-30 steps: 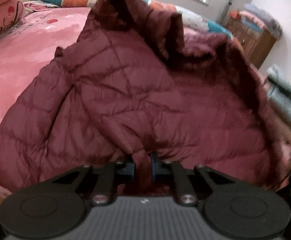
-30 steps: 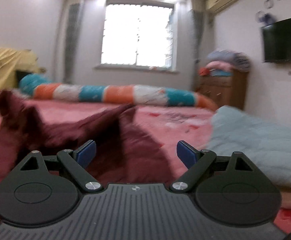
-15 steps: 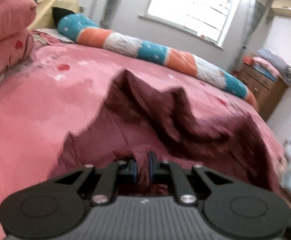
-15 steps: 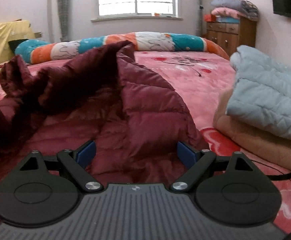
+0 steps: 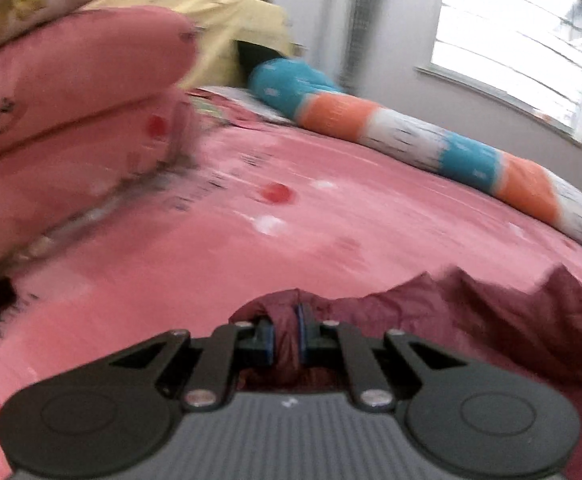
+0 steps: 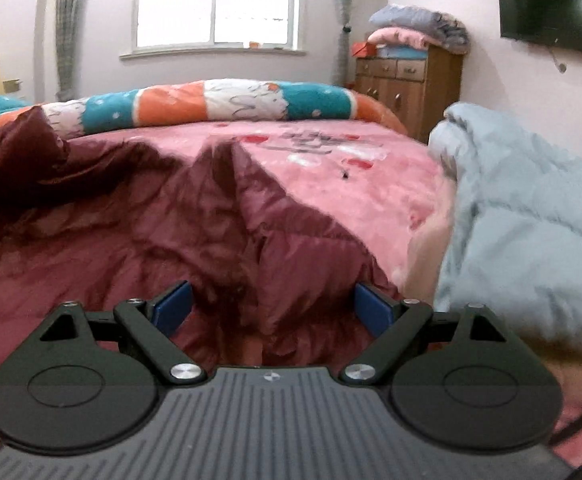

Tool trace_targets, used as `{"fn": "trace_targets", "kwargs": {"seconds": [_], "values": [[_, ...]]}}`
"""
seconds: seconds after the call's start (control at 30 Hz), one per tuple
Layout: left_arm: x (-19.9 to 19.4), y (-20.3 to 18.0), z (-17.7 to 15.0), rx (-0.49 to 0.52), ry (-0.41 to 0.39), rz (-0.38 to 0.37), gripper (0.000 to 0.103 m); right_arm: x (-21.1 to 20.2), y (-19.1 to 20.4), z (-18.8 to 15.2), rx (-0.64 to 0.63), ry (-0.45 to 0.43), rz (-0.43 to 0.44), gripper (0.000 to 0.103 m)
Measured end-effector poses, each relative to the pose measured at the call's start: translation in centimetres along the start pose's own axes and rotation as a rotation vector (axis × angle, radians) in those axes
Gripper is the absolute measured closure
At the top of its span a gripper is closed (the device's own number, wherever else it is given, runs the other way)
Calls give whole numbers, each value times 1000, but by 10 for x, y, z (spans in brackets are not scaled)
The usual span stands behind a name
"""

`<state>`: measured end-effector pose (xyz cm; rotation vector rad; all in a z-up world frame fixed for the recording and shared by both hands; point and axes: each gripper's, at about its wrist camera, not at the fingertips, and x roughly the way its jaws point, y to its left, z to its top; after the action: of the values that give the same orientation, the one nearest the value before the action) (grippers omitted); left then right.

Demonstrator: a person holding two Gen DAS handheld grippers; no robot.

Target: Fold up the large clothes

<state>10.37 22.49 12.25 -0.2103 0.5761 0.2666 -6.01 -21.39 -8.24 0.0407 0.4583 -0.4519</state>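
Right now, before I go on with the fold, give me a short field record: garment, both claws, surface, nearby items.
garment: maroon puffer jacket, rumpled, spread on the bed
left claw: shut on a pinch of jacket fabric
right claw: open, over the jacket, gripping nothing
surface: pink bedspread
nearby: light blue quilt to the right; striped bolster along the far edge

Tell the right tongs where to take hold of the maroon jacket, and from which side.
Grip the raised ridge of the maroon jacket that peaks just ahead of the open right tongs. Come straight forward and slightly down, one pad on each slope. The fold stands up off the pink bedspread, so it probably pinches more easily than the flat quilted panels.
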Motion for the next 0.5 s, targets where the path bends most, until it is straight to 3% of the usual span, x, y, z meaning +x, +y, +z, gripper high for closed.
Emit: {"fn": "trace_targets", "kwargs": {"seconds": [0.2,0.3,0.5], "values": [[35,48,16,-42,-5,209,94,15,3,2,-80,-39,-61,0],[39,72,12,-66,-1,259,92,18,5,3,-118,-44,-78,0],[27,106,-3,-119,4,278,74,16,2,9,-118,-34,-59,0]]}}
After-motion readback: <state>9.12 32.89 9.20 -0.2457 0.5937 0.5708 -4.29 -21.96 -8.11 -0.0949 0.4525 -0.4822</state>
